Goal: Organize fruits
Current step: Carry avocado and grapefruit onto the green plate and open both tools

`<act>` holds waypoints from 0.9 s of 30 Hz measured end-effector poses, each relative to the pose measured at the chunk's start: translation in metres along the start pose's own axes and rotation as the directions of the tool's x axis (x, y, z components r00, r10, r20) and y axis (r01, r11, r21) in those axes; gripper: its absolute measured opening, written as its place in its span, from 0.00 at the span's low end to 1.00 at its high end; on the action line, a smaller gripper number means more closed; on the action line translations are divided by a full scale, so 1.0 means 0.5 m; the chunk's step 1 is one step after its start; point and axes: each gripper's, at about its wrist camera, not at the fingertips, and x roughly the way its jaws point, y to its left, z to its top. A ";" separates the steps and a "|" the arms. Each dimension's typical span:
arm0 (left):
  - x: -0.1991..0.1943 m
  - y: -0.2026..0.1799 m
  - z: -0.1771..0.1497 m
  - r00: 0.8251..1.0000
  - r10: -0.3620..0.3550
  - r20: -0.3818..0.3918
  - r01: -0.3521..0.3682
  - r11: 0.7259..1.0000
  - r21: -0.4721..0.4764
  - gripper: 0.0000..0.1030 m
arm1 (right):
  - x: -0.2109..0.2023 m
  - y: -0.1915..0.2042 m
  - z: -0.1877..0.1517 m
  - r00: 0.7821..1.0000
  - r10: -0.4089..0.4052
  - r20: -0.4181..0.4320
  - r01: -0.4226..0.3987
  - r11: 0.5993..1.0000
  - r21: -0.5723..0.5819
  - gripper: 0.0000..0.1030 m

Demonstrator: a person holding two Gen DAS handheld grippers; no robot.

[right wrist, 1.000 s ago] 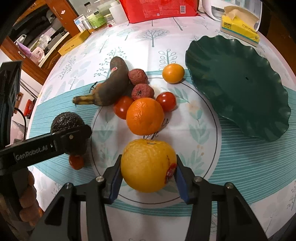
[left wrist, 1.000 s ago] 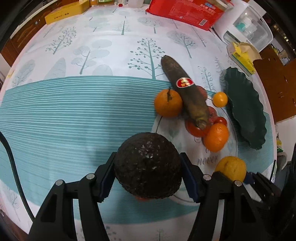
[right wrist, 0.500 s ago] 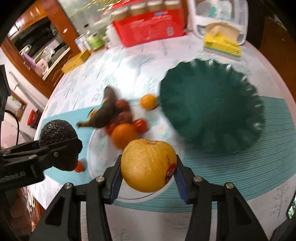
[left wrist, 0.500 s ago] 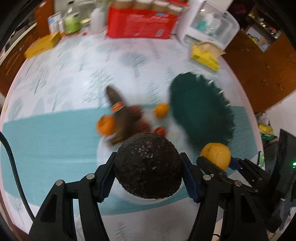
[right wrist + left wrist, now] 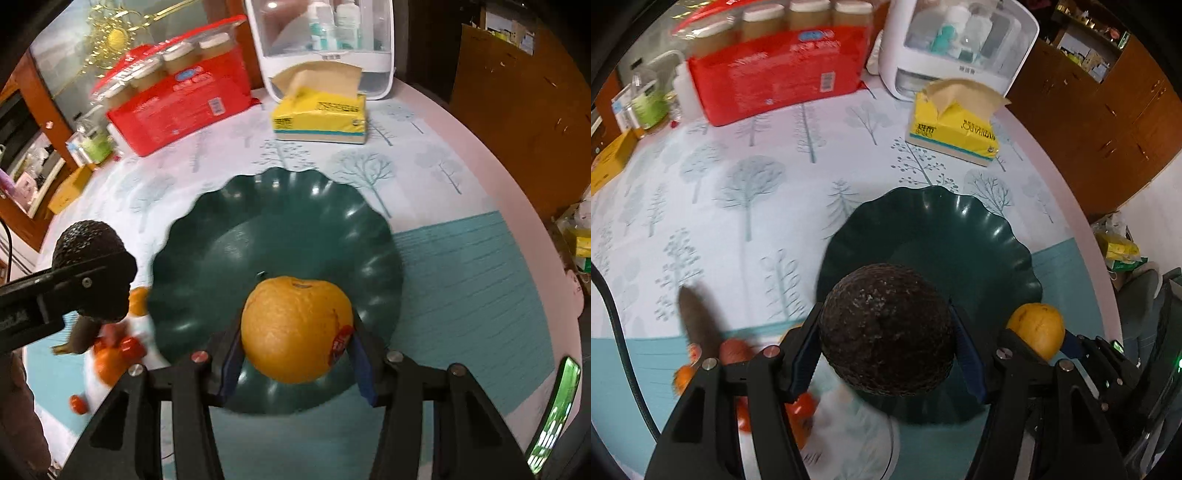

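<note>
My left gripper (image 5: 886, 343) is shut on a dark, bumpy avocado (image 5: 884, 328) and holds it above the near left rim of the dark green scalloped plate (image 5: 960, 236). My right gripper (image 5: 295, 339) is shut on a large orange (image 5: 295, 328) with a red sticker, held over the near part of the same plate (image 5: 280, 229). The plate holds nothing. The avocado (image 5: 88, 240) also shows at the left of the right wrist view, the orange (image 5: 1038, 328) at the right of the left wrist view. A brown banana (image 5: 696, 317), small oranges and tomatoes lie left of the plate.
A yellow tissue pack (image 5: 955, 129), a red package (image 5: 779, 74) and a white box with bottles (image 5: 956, 48) stand at the far side of the table. A yellow box (image 5: 70, 188) lies far left. A small tomato (image 5: 78, 404) lies apart near left. The table's right edge (image 5: 532, 206) curves close by.
Both grippers have risen from the fruit pile and moved right with their fruit. They now hang over the green plate, which was off to the right before.
</note>
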 end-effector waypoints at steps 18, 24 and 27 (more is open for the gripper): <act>0.152 -0.033 0.013 0.989 0.100 -0.105 -0.096 0.995 0.036 0.62 | 0.094 -0.016 -0.004 0.999 -0.010 -0.048 0.006 0.996 -0.090 0.52; 0.138 -0.044 0.018 0.985 0.152 -0.080 -0.144 0.985 0.092 0.86 | 0.094 0.001 -0.013 0.999 -0.033 -0.038 0.027 0.989 -0.145 0.59; 0.131 -0.039 0.015 0.983 0.163 -0.086 -0.155 0.983 0.095 0.91 | 0.086 0.001 -0.015 0.999 -0.023 -0.030 0.019 0.990 -0.136 0.60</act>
